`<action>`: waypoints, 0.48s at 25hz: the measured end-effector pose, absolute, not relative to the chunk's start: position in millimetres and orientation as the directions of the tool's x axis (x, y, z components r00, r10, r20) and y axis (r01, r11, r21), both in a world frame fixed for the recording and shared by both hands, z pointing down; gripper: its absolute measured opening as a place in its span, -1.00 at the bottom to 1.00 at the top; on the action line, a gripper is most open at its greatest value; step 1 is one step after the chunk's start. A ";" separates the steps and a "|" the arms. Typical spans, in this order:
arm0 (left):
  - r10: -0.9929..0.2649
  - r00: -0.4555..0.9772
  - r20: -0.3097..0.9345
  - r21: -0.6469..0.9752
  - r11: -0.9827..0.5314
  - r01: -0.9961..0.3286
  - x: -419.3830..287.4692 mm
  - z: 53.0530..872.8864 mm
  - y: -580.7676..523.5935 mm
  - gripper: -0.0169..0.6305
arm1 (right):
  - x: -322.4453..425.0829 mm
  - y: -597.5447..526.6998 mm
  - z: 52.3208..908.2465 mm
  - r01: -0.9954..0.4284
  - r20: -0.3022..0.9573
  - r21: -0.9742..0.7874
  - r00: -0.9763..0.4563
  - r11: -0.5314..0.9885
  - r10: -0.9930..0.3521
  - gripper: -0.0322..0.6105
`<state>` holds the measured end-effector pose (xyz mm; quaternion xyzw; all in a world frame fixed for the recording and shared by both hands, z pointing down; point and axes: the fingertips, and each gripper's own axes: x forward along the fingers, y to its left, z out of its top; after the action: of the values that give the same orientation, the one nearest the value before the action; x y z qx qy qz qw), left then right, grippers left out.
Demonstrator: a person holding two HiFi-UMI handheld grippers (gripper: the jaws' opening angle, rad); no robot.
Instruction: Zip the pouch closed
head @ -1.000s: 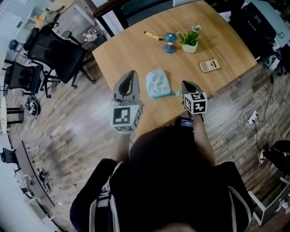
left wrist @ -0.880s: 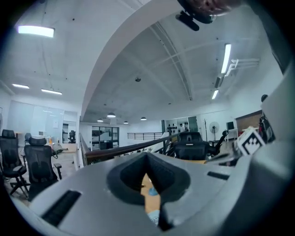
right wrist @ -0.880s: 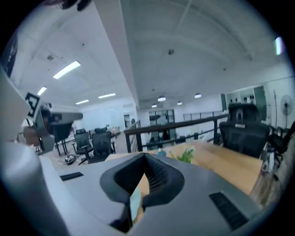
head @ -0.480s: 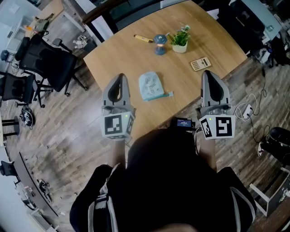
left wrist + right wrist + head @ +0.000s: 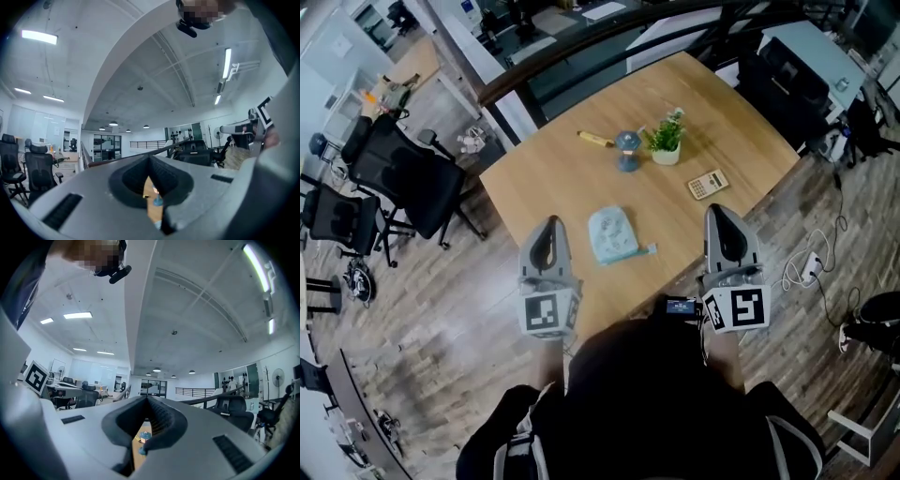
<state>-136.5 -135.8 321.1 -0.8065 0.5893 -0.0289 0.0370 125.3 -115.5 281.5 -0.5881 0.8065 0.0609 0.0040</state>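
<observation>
A light blue pouch (image 5: 612, 234) lies flat on the wooden table (image 5: 581, 178) near its front edge, with a teal pull tab (image 5: 646, 250) sticking out at its lower right. My left gripper (image 5: 549, 225) hangs left of the pouch over the table's front left edge, apart from it. Off the front edge, right of the pouch, is my right gripper (image 5: 717, 214). Both are shut and hold nothing. In the left gripper view the jaws (image 5: 150, 160) meet at the tips; in the right gripper view (image 5: 147, 401) likewise. Both views point up at the ceiling.
At the table's back stand a yellow marker (image 5: 594, 139), a blue hourglass-shaped object (image 5: 627, 151) and a small potted plant (image 5: 665, 142). A calculator (image 5: 707, 184) lies right. Office chairs (image 5: 403, 178) are left; a power strip with cable (image 5: 809, 266) lies on the floor right.
My right gripper has left the pouch's pull tab and swung out to the right. Both grippers have drawn back from the pouch and now tilt upward.
</observation>
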 end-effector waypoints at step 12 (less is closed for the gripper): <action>-0.956 0.293 0.006 -0.100 -0.292 -0.951 -143.6 321.0 -137.1 -0.95 | 119.1 -118.7 278.8 -0.947 -0.079 0.099 -0.313 0.305 -0.947 -0.85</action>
<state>-143.6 -137.1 321.0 -0.8032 0.5935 -0.0323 0.0386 119.1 -118.7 278.8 -0.5861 0.8078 0.0633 0.0027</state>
